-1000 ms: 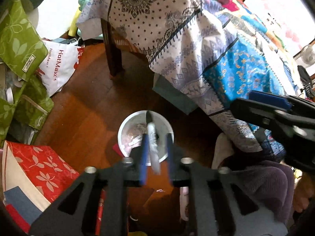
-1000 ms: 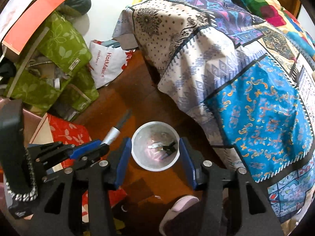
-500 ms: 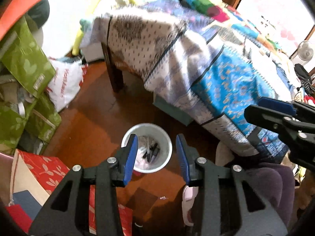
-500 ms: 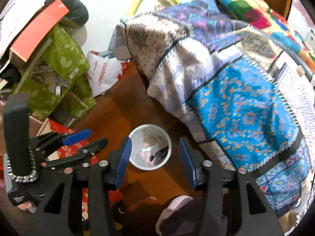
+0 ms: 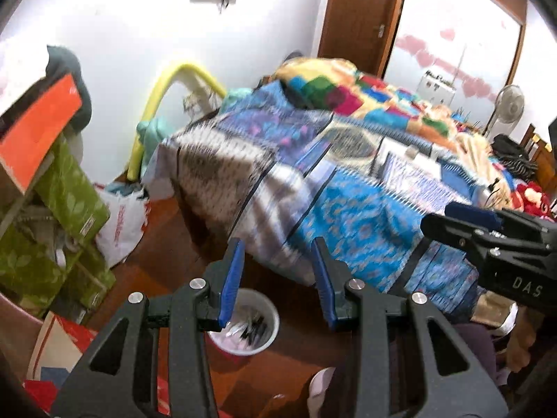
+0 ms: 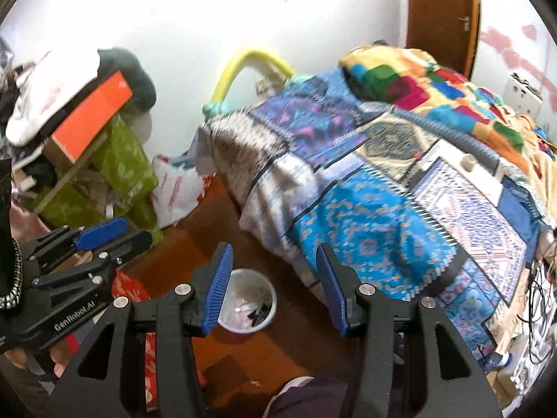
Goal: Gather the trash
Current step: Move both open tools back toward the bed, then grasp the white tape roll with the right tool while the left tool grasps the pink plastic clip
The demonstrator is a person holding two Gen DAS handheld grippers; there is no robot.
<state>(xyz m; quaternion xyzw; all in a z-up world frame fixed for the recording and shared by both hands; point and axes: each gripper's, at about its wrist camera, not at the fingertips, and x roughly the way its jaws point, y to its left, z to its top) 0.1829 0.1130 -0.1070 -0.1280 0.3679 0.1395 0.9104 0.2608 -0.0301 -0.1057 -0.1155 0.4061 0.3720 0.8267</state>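
Left wrist view. Left gripper [image 5: 276, 280] released, blue pads [image 5: 231, 278] spread wide, nothing between them. White bin [image 5: 269, 313] on the wood floor [image 5: 156, 271] at six o'clock, partly behind the left pad, holding dark pen-like scraps and pale wrappers. Patchwork bed [image 5: 348, 188] from twelve to three o'clock, its cover hanging near the bin. Right gripper [image 5: 463, 223] entering at three o'clock, seen side-on, so hard to tell its opening here. Green boxes [image 5: 66, 202] stacked at nine o'clock, an orange box [image 5: 34, 129] tilted on top. White bag [image 5: 122, 223] just beside the green boxes. Red floral box [image 5: 66, 334] at seven o'clock. Yellow tube [image 5: 163, 97] arching against the wall at eleven o'clock. Brown door [image 5: 358, 14] at one o'clock. Fan [image 5: 508, 104] at two o'clock.

Right wrist view. Right gripper [image 6: 275, 278] released too, ribbed blue pads [image 6: 219, 289] far apart and empty. Bin [image 6: 269, 299] at six o'clock, low between the pads, nearer the left one, dark scraps inside. Left gripper [image 6: 104, 233] at nine o'clock, side-on, above the red box [image 6: 128, 289]. Bed [image 6: 383, 191] from one to four o'clock. Green boxes [image 6: 122, 160] and orange box [image 6: 90, 115] at ten o'clock, bag [image 6: 177, 188] beside them. Tube [image 6: 243, 66] at twelve o'clock. Door [image 6: 442, 10] at one o'clock.
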